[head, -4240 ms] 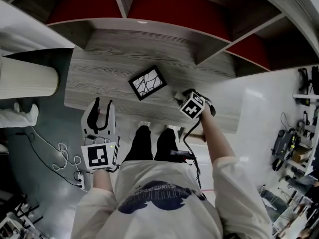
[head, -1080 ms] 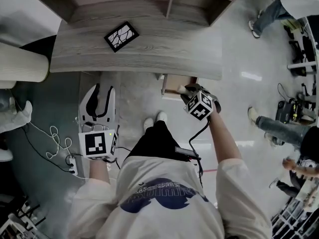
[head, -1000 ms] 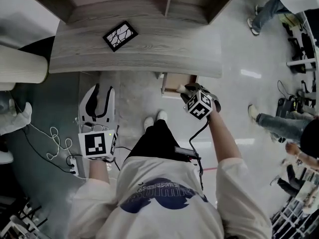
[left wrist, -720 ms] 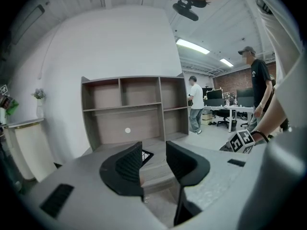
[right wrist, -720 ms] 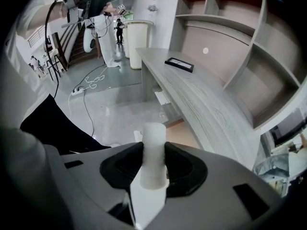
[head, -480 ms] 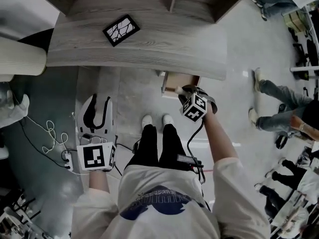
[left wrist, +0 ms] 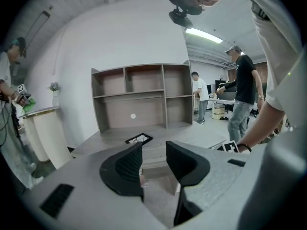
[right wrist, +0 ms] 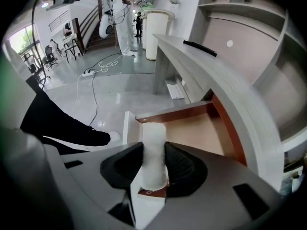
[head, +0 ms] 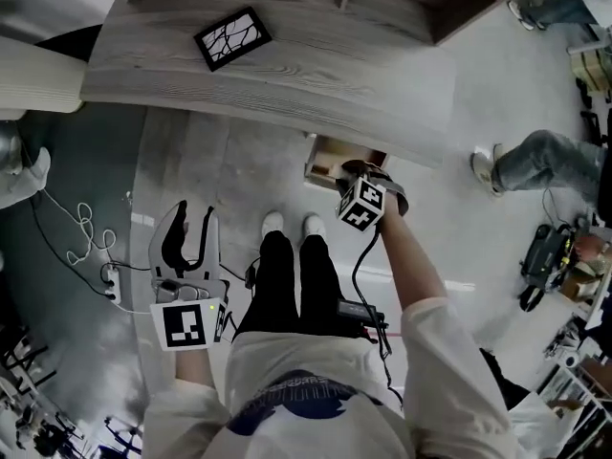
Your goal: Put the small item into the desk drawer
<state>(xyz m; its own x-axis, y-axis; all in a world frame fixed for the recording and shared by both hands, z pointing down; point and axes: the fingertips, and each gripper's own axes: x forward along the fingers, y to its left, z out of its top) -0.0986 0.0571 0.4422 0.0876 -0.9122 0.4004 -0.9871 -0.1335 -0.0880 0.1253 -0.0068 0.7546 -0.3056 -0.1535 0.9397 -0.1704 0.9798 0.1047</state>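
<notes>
Small item (right wrist: 153, 150) now at open drawer (right wrist: 196, 133)

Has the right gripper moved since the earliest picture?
Yes. The right gripper, gripping a small white item, was over the grey wooden desktop; now it's off the front edge, at the open drawer.

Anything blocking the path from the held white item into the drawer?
Nothing visible. The drawer is open and what shows of its inside is bare. The white item, clamped in the right gripper, is at its front edge.
</notes>
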